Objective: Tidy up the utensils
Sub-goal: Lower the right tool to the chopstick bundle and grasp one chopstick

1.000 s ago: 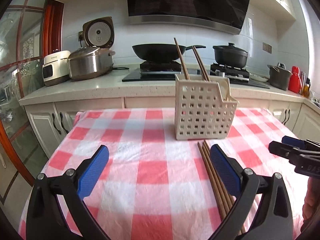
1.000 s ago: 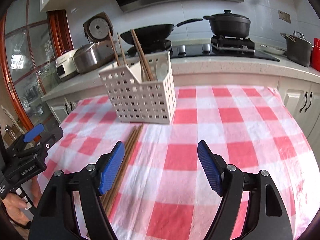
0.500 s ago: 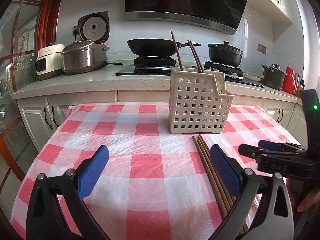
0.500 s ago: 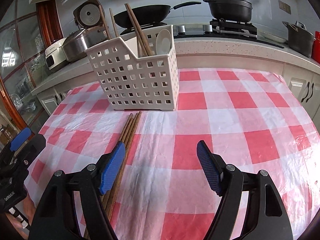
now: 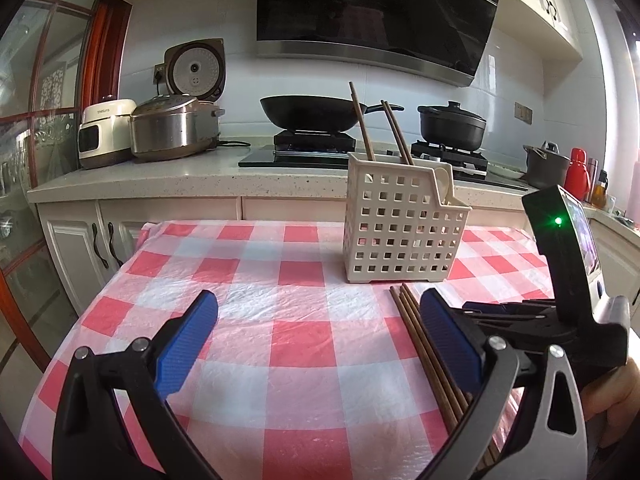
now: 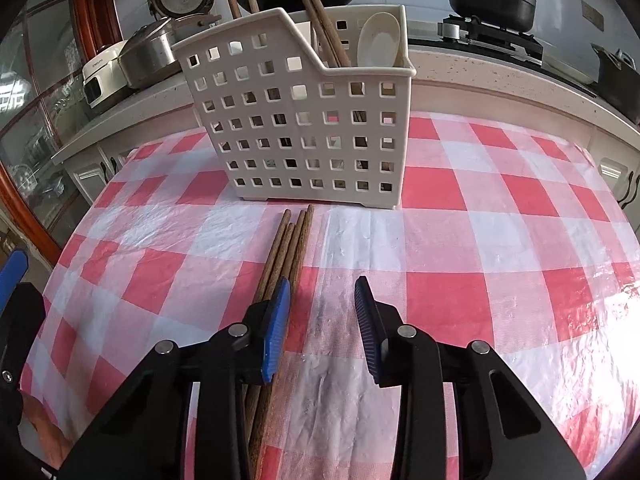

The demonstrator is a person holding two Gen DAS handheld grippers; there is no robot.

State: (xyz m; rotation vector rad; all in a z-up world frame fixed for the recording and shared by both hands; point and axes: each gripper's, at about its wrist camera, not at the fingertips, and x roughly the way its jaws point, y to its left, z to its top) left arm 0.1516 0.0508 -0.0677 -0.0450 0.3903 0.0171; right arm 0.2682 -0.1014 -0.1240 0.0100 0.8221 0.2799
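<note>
Red-and-white checked cloth (image 6: 460,240) covers a kitchen table. On it lie loose wooden chopsticks (image 6: 286,248) in a bundle, tips just short of a white perforated caddy (image 6: 304,120) at 12 o'clock that holds upright chopsticks and a white spoon (image 6: 378,40). Right gripper (image 6: 322,312) hovers half-spread, empty, its left pad over the bundle. Left gripper (image 5: 318,334) gapes wide, empty, bundle at its 3 o'clock.
</note>
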